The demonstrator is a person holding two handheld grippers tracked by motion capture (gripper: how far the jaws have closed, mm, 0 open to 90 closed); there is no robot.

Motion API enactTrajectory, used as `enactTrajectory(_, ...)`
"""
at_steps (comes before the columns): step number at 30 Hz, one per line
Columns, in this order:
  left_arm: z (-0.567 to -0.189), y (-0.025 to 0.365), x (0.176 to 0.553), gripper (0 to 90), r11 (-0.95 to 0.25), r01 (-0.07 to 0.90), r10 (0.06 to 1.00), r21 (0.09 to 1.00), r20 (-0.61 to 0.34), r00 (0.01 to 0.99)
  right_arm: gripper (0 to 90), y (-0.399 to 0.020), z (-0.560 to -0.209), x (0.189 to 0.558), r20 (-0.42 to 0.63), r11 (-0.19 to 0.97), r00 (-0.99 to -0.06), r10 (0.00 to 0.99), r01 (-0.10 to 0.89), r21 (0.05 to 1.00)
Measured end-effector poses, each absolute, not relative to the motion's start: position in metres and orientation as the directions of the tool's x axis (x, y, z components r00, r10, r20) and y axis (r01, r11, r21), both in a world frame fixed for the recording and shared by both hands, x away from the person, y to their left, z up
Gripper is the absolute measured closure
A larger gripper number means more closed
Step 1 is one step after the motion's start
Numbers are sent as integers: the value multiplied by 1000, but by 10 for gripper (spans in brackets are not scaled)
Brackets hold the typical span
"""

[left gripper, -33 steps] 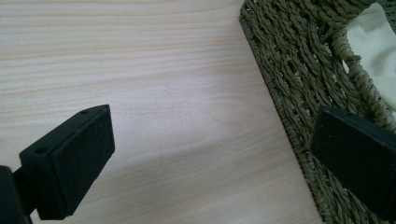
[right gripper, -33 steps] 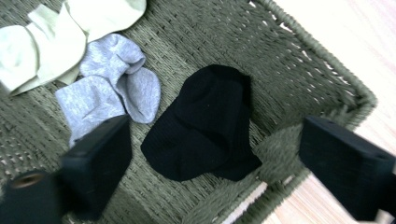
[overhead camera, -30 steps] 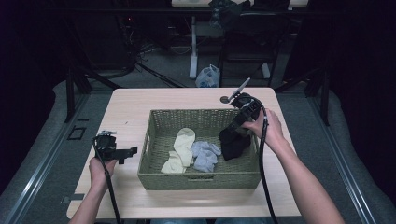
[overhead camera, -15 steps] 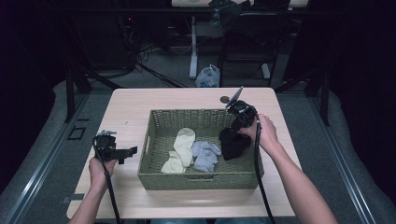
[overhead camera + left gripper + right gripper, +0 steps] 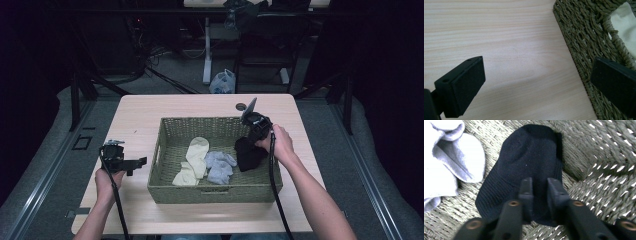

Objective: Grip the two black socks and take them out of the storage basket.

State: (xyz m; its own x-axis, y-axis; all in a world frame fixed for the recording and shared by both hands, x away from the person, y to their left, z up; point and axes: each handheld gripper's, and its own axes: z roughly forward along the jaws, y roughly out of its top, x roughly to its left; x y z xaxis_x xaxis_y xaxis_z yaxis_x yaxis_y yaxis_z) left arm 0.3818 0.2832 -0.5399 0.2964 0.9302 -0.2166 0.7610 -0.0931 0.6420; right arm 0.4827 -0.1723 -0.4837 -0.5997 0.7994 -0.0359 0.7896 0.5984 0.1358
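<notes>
A pale wooden rectangular tabletop carries everything. At its middle, nearer the front edge, stands a rectangular olive-green woven wicker basket, its long sides parallel to the front edge of the tabletop.

Inside the basket lie three items on the woven floor. A cream-coloured sock stretches from the middle toward the front left corner of the basket. Just beside it to the right sits a crumpled light grey-blue sock, near the basket's centre. A black ankle sock lies by the basket's right wall, close to the grey-blue one but apart from it in the right gripper view.

The right gripper, held in the person's right hand, reaches down into the right side of the basket. In the right gripper view its fingers stand narrow, pinching a fold of the black sock's ribbed cuff end between them, while the rest of the sock rests on the basket floor.

The left gripper, held in the person's left hand, is over the tabletop's left part, just beside the basket's left wall and pointing toward it. In the left gripper view its fingers are spread wide with nothing between them, above bare wood, with the basket's woven outer wall behind the farther finger.
</notes>
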Motion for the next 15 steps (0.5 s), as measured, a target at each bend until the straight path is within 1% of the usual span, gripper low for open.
enactTrajectory(1,-540,283,382,3,-93,761,930,642,-217,296,846,-172,-482,483,-27,606,-607,794,786,121)
enactTrajectory(3,-540,283,382,3,-92,759,930,645,-216,296,862,-172,-482,482,-28,603,-605,796,788,127)
enactTrajectory(10,-540,284,382,3,-92,760,930,643,-217,296,869,-174,-473,479,-2,589,-597,802,792,161)
enactTrajectory(13,-540,283,382,3,-91,761,930,642,-219,295,870,-174,-458,477,1,604,-612,791,781,157)
enactTrajectory(15,-540,283,382,3,-90,761,930,642,-219,294,871,-173,-454,474,13,592,-604,797,784,186)
